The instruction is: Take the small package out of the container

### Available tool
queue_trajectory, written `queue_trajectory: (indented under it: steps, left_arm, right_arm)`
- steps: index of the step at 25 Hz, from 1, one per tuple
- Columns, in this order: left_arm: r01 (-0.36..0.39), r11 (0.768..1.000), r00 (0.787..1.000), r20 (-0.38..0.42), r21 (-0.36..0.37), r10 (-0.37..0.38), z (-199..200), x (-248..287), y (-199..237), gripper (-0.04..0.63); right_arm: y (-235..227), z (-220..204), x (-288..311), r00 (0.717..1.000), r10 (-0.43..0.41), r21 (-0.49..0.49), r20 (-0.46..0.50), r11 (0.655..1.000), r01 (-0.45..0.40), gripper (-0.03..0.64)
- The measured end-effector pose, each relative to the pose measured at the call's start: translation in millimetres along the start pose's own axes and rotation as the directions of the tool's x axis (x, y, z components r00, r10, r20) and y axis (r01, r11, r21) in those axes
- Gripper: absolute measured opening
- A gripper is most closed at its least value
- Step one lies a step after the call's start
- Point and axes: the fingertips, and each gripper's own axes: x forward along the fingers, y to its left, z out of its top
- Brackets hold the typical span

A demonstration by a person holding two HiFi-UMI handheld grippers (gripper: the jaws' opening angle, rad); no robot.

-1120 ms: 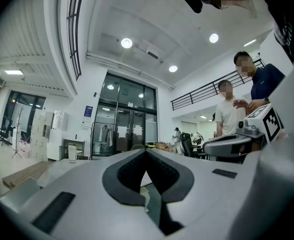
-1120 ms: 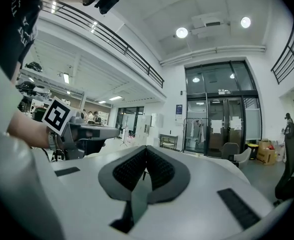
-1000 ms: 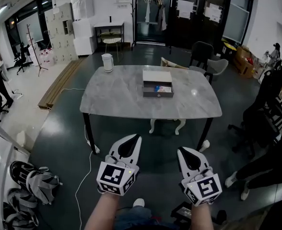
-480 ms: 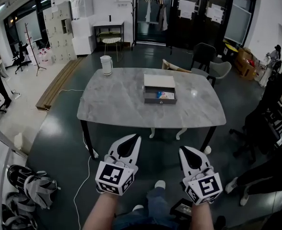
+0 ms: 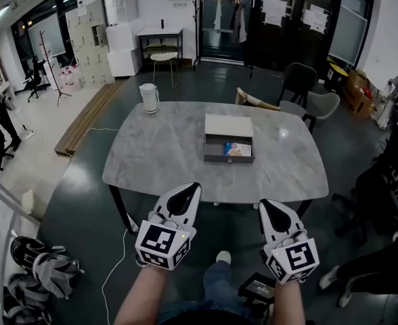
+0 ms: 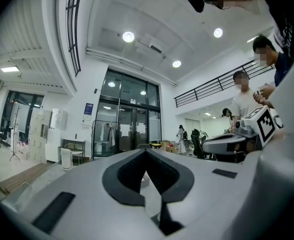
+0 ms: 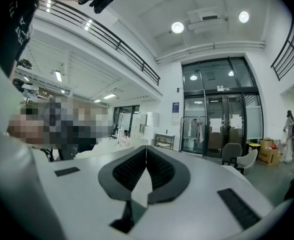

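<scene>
Grey marble-patterned table [image 5: 165, 147] stood ahead and below, well apart from both grippers. The person was standing off its near edge, so nothing on it was within reach. Container [image 5: 229, 158], a shallow grey box, sat near the middle of the top, a little to the right. Its far half was covered by a pale lid or panel and its near half was open upward. Small package [image 5: 237, 149] lay inside that open half, toward its right end, showing blue and light print; it was too small at this range to tell its kind or whether it lay flat. White jug [image 5: 149, 97] stood near the far left corner, well apart from the container and not in the way. Left gripper [image 5: 191, 191] was carried low in front of the body, jaws pressed together with nothing between them in its own view. Right gripper [image 5: 264, 204] was the same: pads meeting at the tip, empty. Judged that both were held closed and pointed forward as a carrying posture for the approach, not for grasping. Task not begun; package in container. Next step would call for coming up to the near edge and opening one gripper, probably the right, since the package sat on that side.
</scene>
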Motion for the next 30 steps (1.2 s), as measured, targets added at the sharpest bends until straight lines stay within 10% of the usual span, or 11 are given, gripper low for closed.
queue_trajectory:
  steps: [30]
  left_arm:
    - [-0.103, 0.992, 0.980, -0.181, -0.071, 0.088, -55.8, 232.3, 81.5, 0.011]
  right_arm:
    - [-198.9, -37.3, 182.1, 0.996, 0.078, 0.098, -0.039, 0.992, -0.073, 0.025]
